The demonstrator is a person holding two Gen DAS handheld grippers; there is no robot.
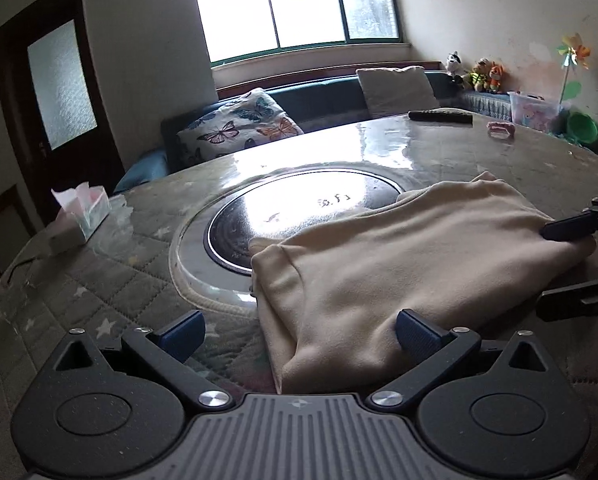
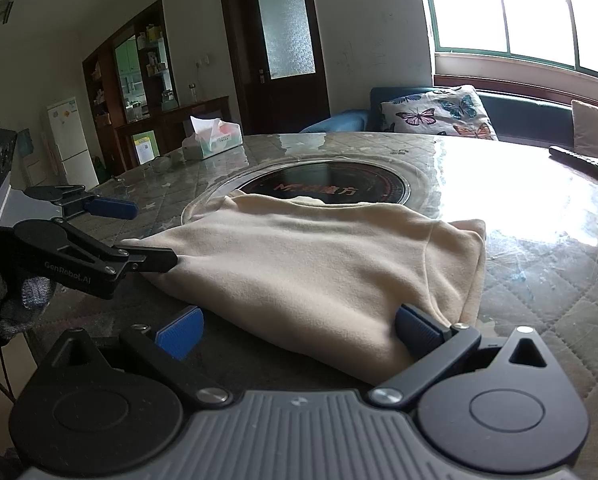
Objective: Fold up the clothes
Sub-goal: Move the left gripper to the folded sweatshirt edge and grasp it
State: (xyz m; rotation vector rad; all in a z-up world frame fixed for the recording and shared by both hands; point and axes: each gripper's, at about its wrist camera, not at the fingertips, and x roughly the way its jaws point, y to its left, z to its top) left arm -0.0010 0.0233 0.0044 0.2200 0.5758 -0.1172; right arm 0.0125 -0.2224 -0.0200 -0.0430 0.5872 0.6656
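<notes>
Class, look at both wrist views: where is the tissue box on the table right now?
The tissue box sits at the table's far left edge in the left wrist view, left of the round black hob, well apart from the cream garment.

Far end of the remote control (image 2: 587, 166) beyond the right-wrist frame edge; induction cooktop (image 2: 339, 188) partly under the cream garment (image 2: 319, 264).

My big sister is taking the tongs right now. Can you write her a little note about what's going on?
Left tongs: open, one finger resting on the near edge of the cream garment.
Right tongs: open too, at the opposite end of the same garment.
The garment lies folded into a thick bundle on the quilted table, partly over the round black hotplate.
Done: it looks mostly folded.
Left: probably one last fold or tidy-up, then let go.
</notes>
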